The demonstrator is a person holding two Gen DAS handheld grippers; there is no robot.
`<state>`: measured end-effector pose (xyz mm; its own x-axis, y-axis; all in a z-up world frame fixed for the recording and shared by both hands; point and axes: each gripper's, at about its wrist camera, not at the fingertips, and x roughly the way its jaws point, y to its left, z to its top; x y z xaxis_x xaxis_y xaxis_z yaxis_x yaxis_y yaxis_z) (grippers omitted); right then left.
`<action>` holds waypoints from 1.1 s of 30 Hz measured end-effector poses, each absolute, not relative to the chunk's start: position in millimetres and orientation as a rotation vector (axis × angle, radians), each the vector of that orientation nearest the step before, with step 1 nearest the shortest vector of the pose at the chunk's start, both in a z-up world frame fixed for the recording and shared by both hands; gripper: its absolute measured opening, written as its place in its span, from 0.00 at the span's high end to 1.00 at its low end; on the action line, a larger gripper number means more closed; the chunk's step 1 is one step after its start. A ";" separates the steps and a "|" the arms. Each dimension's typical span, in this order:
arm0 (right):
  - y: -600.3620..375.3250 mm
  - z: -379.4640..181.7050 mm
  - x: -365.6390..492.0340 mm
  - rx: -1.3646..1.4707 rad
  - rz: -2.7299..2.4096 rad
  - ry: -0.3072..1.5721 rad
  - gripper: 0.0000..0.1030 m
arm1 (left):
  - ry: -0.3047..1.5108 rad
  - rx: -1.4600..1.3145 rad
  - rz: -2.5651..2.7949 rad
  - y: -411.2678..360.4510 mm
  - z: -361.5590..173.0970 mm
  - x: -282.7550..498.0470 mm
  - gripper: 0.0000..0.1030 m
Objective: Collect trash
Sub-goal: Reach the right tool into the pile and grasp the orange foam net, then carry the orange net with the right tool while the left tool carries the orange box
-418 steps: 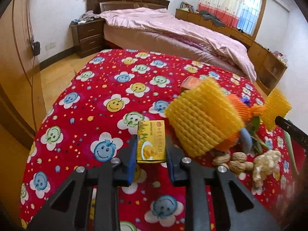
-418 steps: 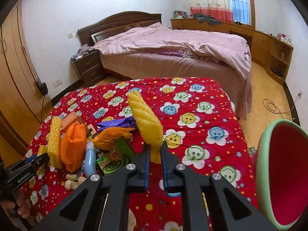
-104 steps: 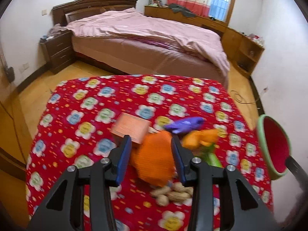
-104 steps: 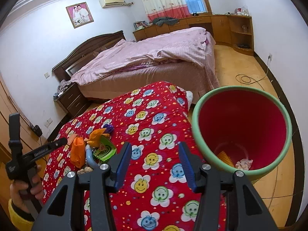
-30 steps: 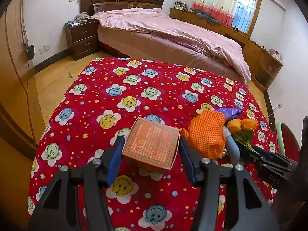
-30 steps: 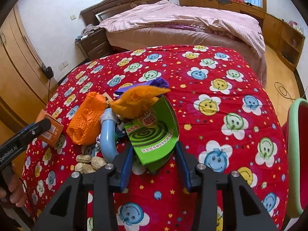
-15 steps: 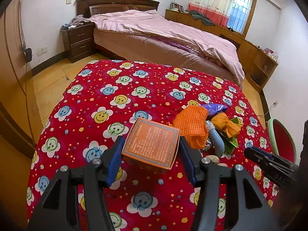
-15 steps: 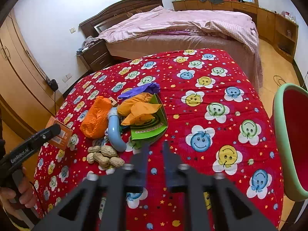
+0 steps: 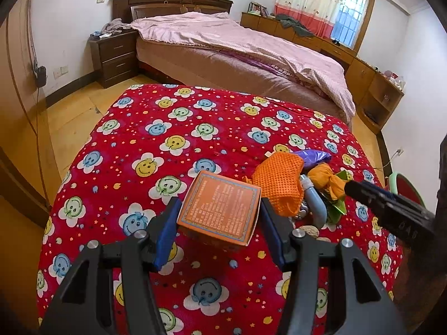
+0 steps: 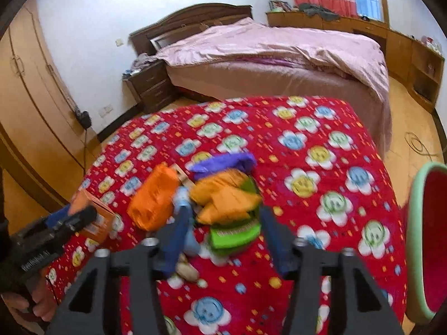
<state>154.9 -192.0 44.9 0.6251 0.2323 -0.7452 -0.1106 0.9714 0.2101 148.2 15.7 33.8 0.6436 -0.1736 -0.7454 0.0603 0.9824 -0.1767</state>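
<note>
Blue pads of the left gripper clamp the orange box, held above the red cloth. The right gripper is opening around the green packet, but blur hides any contact. Both point obliquely down. The pickup step seems in hand; next, the box must reach the bin at right.

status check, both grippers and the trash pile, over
Left gripper shut on orange box. Right gripper opening, nothing gripped, over green packet. Pile remains on red cloth; bin at right, path clear.
</note>
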 end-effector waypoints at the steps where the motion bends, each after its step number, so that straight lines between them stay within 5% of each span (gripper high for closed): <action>1: -188.4 46.2 158.4 0.140 0.205 0.869 0.56 | 0.865 -0.143 -0.134 16.3 32.9 149.7 0.45; 11: -172.8 17.5 195.9 0.085 0.187 0.937 0.60 | 0.876 -0.160 -0.133 22.6 26.8 154.6 0.45; 19: -177.4 16.2 189.0 0.119 0.204 0.928 0.81 | 0.870 -0.164 -0.139 24.4 27.1 154.0 0.45; 33: -198.4 61.2 135.1 0.239 0.213 0.801 0.83 | 0.826 -0.145 -0.175 12.6 50.8 131.9 0.45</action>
<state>135.1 -198.4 61.2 0.6774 0.2769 -0.6815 -0.0974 0.9521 0.2900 131.9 12.6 50.8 0.6646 -0.2111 -0.7168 0.0984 0.9756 -0.1962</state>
